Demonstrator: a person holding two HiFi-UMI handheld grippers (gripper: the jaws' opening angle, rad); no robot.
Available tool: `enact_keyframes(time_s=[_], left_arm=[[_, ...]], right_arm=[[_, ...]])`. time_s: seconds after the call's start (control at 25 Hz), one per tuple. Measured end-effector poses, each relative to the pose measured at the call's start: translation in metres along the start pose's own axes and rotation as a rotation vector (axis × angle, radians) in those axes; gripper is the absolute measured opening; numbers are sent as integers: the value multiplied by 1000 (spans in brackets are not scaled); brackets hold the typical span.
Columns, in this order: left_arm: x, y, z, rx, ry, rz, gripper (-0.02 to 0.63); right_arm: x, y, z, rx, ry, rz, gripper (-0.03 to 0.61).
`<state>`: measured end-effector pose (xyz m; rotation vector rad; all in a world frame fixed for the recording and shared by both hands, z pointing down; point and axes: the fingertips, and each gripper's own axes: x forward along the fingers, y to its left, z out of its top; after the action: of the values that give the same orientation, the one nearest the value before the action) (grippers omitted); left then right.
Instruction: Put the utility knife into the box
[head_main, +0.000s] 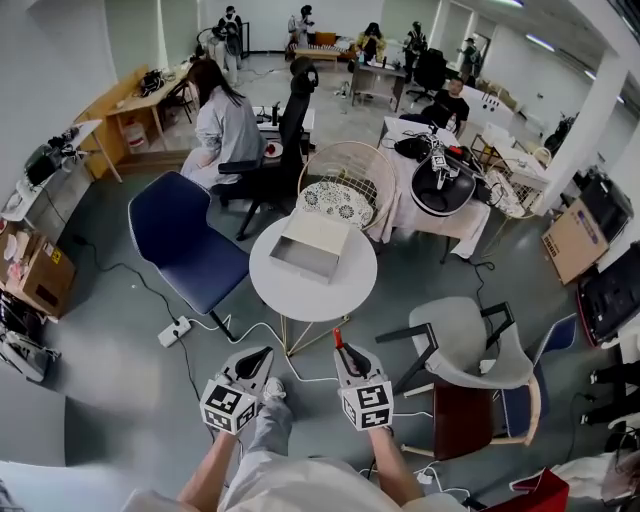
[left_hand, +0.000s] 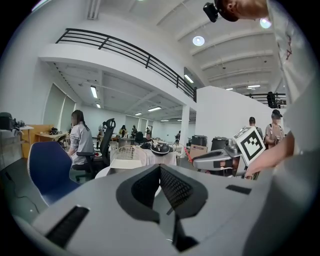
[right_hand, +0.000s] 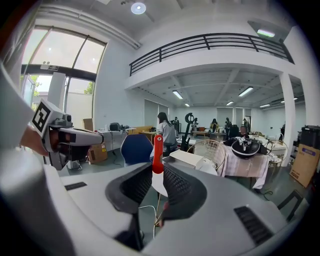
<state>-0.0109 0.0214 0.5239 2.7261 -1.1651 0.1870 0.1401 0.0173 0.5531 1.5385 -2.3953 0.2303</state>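
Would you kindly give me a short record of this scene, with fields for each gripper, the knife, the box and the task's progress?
right gripper: shut on the utility knife
utility knife: red, upright between the jaws
left gripper: jaws together, nothing held
box: open, looks empty, on the round white table
progress: utility knife not yet in the box; both grippers are short of the table
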Motion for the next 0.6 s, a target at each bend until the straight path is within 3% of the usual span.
enact_keyframes(time_s=[0.6], left_arm=[[79,124,48,-17,-20,-9,11]], right_arm=[[138,-31,63,-9,17,-14,75]])
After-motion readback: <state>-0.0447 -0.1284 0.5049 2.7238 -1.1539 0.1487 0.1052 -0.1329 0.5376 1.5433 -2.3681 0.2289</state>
